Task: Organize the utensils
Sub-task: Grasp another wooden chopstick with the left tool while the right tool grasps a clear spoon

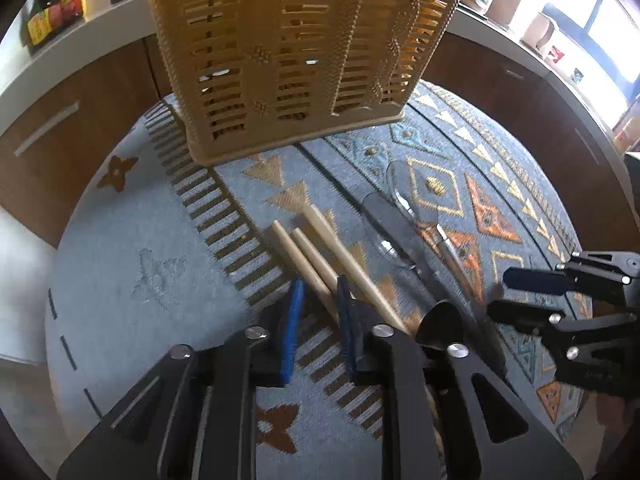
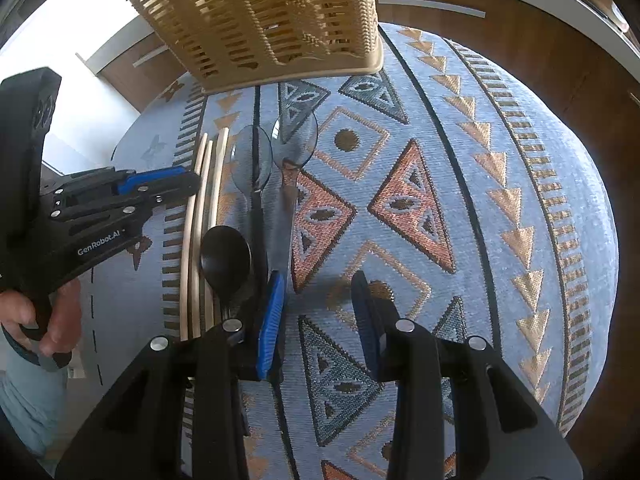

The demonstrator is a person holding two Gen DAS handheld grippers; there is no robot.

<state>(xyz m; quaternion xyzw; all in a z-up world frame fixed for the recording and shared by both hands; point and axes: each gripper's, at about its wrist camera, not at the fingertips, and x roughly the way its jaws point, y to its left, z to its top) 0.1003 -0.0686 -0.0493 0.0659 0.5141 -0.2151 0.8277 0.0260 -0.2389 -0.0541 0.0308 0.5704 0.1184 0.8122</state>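
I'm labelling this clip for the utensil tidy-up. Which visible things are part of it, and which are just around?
Part of the job:
wooden chopsticks
black spoon
clear spoons
woven basket
left gripper

Just around:
patterned cloth
bottles
wooden cabinets

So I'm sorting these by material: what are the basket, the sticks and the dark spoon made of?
Basket: looks like tan moulded plastic, matte, with slotted walls. Sticks: pale bare wood or bamboo, probably chopsticks. Dark spoon: black, smooth and slightly glossy, likely plastic.

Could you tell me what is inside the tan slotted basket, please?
Through the basket's slots only light and dark gaps show; no utensil is recognisable. Its walls hide most of the interior.
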